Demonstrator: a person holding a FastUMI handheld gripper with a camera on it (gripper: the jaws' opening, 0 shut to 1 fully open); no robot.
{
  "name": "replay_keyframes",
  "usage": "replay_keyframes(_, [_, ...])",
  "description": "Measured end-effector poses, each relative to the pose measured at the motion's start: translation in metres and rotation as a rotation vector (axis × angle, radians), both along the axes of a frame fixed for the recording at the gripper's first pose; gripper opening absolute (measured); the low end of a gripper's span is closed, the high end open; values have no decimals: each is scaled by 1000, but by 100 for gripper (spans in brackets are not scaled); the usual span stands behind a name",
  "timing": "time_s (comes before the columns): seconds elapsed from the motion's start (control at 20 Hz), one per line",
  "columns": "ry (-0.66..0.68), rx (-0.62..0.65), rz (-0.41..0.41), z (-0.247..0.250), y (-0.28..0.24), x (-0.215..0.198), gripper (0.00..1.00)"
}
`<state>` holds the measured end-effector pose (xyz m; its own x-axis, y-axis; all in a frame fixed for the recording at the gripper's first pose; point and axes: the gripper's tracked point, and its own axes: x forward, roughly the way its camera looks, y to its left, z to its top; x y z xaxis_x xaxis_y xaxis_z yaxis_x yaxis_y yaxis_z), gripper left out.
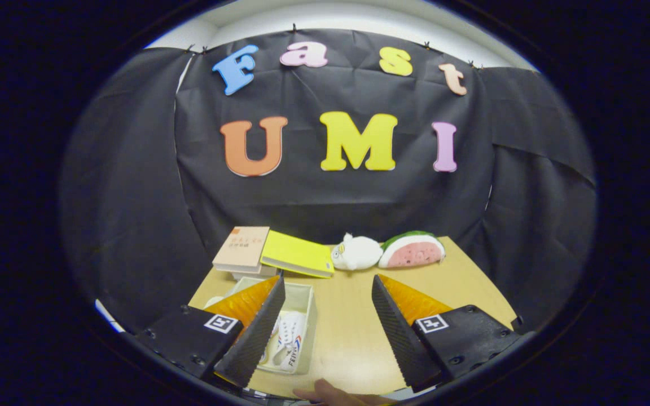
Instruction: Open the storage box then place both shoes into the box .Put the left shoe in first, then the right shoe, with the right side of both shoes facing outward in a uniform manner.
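The gripper (328, 287) hangs above the near part of the table (353, 332) with its jaws spread wide apart and nothing between them but bare tabletop. The left finger (254, 332) overlaps the storage box (308, 321), which sits open toward the table's near left corner. Inside it lie white shoes (288, 341) with dark and coloured markings on their sides; how many there are, or which side faces out, I cannot tell, since the finger covers much of the box. The right finger (398, 332) hangs over open wood. Part of a hand (330, 392) shows at the table's near edge, just below the gap between the fingers.

Beyond the fingers, along the far edge, stand a tan book (241, 248) on a pale box, a yellow notebook (298, 254) leaning beside it, a white plush toy (357, 252) and a watermelon-slice plush (412, 249) touching it. The middle of the table and its whole right side, from the box across to the right edge, are free wood.
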<state>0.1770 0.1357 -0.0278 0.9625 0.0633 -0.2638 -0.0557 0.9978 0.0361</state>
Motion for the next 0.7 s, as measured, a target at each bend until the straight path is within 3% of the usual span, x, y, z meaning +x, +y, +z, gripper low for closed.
replay_keyframes(0.15, [-93, 12, 19, 27, -35, -21, 99])
replay_keyframes(0.7, [-239, -11, 66, 84, -146, -94, 100])
